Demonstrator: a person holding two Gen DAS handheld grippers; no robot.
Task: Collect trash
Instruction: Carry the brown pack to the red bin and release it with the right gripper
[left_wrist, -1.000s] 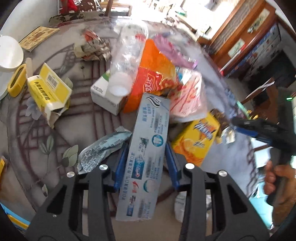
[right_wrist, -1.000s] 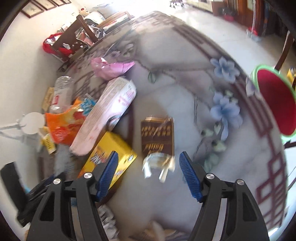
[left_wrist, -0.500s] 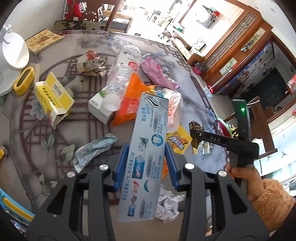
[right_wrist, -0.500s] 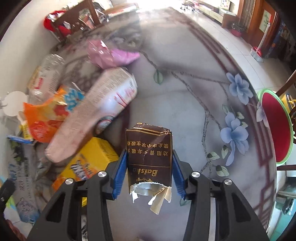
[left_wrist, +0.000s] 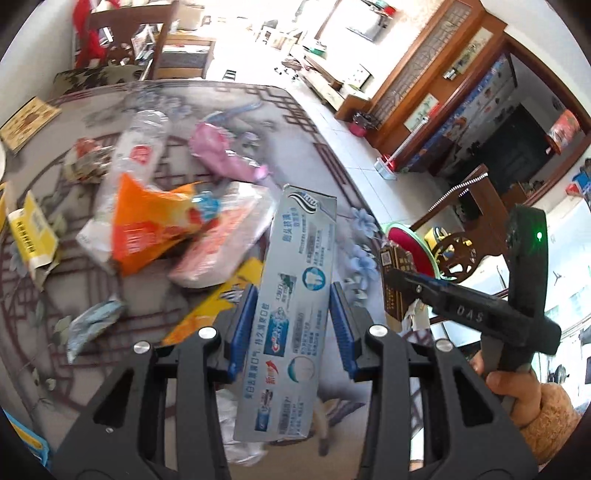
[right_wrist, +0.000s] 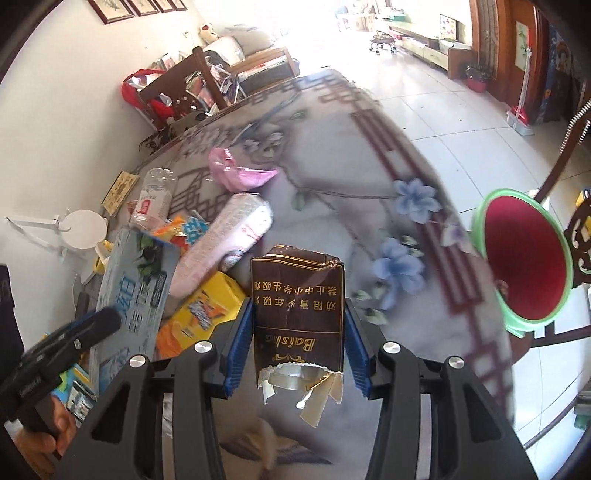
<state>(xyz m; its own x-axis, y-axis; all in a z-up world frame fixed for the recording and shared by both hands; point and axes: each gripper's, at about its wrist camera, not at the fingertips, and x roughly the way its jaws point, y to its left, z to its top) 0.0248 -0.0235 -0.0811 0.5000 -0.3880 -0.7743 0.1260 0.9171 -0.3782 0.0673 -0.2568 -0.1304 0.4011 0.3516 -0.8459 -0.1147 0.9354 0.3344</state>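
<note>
My left gripper (left_wrist: 293, 325) is shut on a long pale blue toothpaste box (left_wrist: 295, 295) and holds it above the table. My right gripper (right_wrist: 297, 343) is shut on a torn brown cigarette pack (right_wrist: 297, 310), also lifted above the table; it shows in the left wrist view (left_wrist: 397, 284) too. A red bin with a green rim (right_wrist: 524, 262) stands past the table's right edge. The left gripper with the toothpaste box (right_wrist: 133, 288) shows at the left of the right wrist view.
Trash lies on the patterned table (right_wrist: 332, 155): a plastic bottle (right_wrist: 153, 195), a pink bag (right_wrist: 240, 173), a pink-white wrapper (right_wrist: 225, 243), an orange bag (left_wrist: 147, 225), a yellow box (right_wrist: 207, 306), a yellow carton (left_wrist: 29, 229). A wooden chair (right_wrist: 177, 92) stands behind.
Both grippers have risen and swung right toward the red bin with their loads. One second ago the right gripper was open over the cigarette pack; it has since shut on it.
</note>
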